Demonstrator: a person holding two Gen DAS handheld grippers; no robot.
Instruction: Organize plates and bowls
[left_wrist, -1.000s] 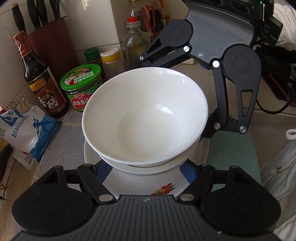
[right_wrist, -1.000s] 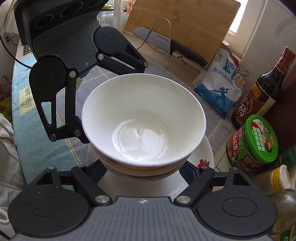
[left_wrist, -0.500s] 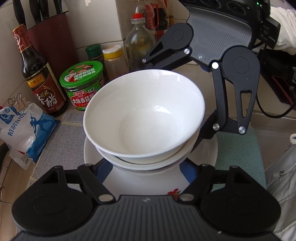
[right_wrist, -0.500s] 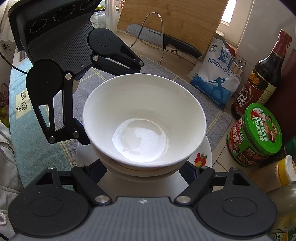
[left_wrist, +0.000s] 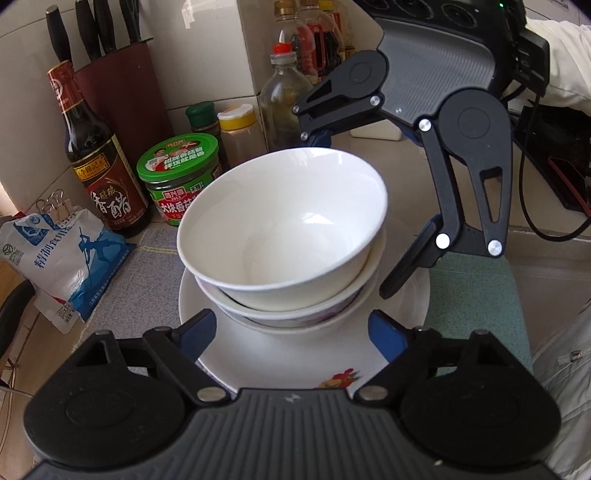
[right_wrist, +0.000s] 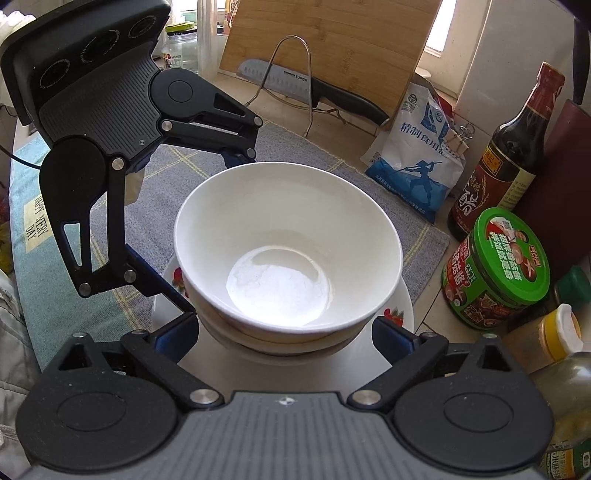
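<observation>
A white top bowl (left_wrist: 284, 229) sits nested in a lower bowl (left_wrist: 295, 314), and both rest on a white plate (left_wrist: 280, 358) with a red flower print at its rim. The plate lies on a grey mat (right_wrist: 295, 155) spread over the worktop (left_wrist: 554, 269).

The left claw (left_wrist: 295, 332) straddles the stack from the near side of its own view; its jaws are opening, its blue pads (left_wrist: 388, 336) stand clear of the lower bowl on either side, and the bowls lie between them, untouched. The right claw (right_wrist: 284, 332) faces it from the opposite side of the stack; its jaws are also opening, spread wide, with the pads (right_wrist: 391, 339) apart from the bowls and the stack between them.

Toward the worktop's back edge, just beside the plate, stand a green-lidded jar (left_wrist: 177, 173), a dark vinegar bottle (left_wrist: 99, 162) and a knife block (left_wrist: 122, 85). A blue-and-white salt bag (left_wrist: 62, 258) lies near the mat's corner. In the right wrist view a wooden cutting board (right_wrist: 332, 44) leans behind a kitchen knife (right_wrist: 314, 88).
</observation>
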